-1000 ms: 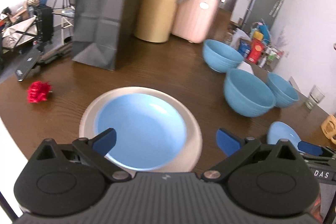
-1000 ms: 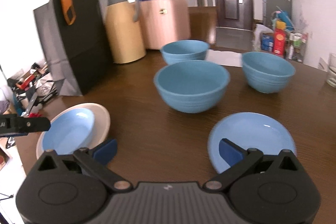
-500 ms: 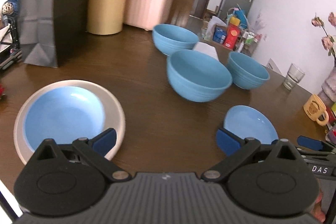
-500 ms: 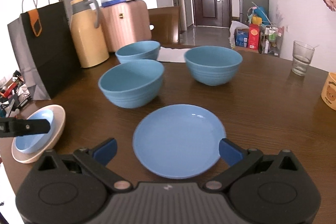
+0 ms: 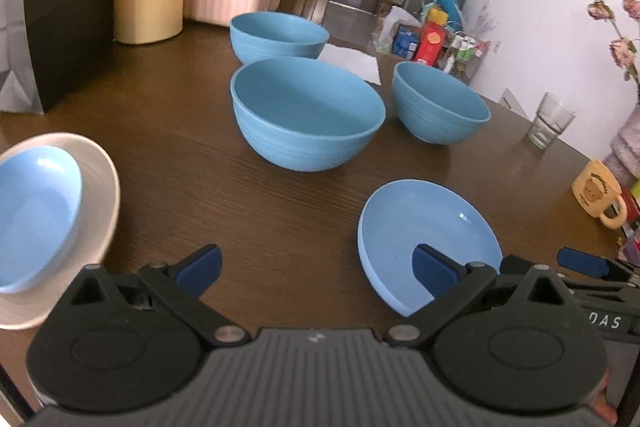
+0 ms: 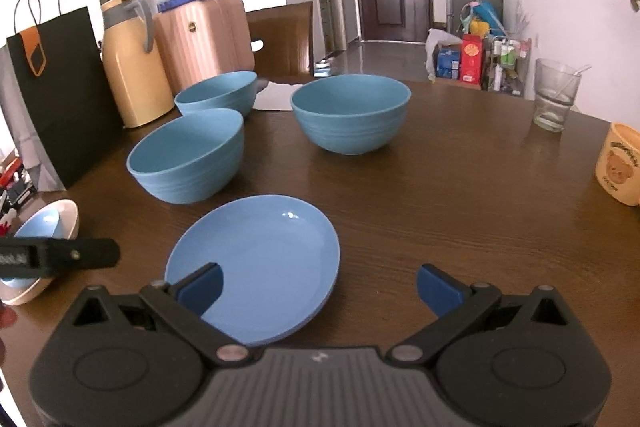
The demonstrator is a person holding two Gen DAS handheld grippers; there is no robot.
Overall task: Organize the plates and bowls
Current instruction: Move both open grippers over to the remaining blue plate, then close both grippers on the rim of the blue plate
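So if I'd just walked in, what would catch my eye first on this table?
Probably the three blue bowls clustered mid-table, with a loose blue plate lying in front of them. At the left edge, another blue plate sits nested in a cream plate, and both open grippers, left gripper and right gripper, hold nothing.

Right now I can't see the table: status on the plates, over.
Both tongs open, empty. Loose blue plate flat before right tongs; left tongs beside it. Three blue bowls unstacked behind.
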